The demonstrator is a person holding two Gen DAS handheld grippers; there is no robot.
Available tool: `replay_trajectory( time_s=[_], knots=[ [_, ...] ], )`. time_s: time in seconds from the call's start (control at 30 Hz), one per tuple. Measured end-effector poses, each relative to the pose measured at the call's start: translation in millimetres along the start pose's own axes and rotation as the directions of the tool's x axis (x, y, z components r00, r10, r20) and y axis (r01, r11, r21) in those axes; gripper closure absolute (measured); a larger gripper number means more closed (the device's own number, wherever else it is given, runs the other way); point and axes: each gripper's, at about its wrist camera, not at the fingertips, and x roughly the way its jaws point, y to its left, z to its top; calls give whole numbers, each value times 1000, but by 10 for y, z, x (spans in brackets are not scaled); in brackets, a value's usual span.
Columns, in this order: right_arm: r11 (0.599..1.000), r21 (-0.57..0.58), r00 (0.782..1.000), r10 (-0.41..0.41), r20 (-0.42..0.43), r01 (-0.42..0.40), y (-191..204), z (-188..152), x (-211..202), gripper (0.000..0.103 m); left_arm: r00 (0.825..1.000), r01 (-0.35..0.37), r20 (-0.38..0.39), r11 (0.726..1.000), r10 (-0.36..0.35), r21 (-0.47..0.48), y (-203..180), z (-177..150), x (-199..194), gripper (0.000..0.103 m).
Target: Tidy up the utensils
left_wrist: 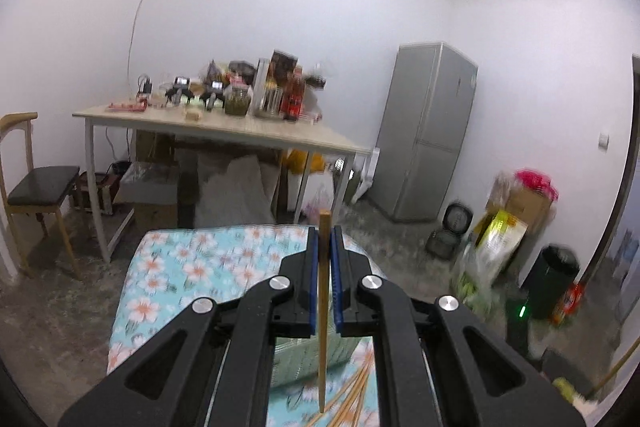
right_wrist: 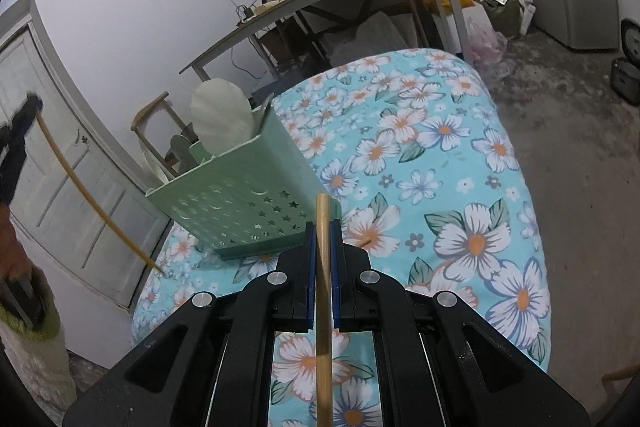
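Here each claw is clamped on one chopstick: the left gripper (left_wrist: 324, 239) on a chopstick (left_wrist: 322, 307), the right gripper (right_wrist: 324, 233) on another chopstick (right_wrist: 323, 287), just beside the green basket (right_wrist: 240, 203).

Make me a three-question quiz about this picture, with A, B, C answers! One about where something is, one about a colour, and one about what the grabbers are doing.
1. Where does the utensil holder stand?
A. on the flowered cloth
B. on the floor
C. on the wooden chair

2. What colour is the utensil holder?
A. red
B. pale green
C. black

3. What is the right gripper doing?
A. standing wide open with nothing in it
B. holding a spoon
C. clamped on a chopstick

Answers:
1. A, since the right wrist view shows the holder resting on the flowered cloth.
2. B, since its perforated wall is pale green.
3. C, since the blue-padded jaws press on a wooden chopstick; the left gripper grips another chopstick the same way.
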Motion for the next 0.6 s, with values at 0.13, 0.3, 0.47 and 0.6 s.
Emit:
replay_trajectory(
  time_s=[0.13, 0.3, 0.47, 0.6],
  knots=[
    [1000, 5, 1000, 4, 0, -4, 12, -3, -13, 98, 995, 17, 101, 1000, -17, -2, -29, 227, -79, 98],
    [1000, 4, 1000, 5, 2, -5, 43, -6, -13, 98, 987, 16, 162, 1000, -15, -3, -12, 373, 18, 98],
    [1000, -3, 1000, 6, 3, -6, 92, -7, -34, 98, 986, -17, 168, 1000, 21, -23, 72, 364, 286, 98],
    [1000, -7, 1000, 8, 3, -8, 123, -11, -52, 98, 986, -56, 157, 998, 57, -10, 137, 245, 513, 98]
  ],
)
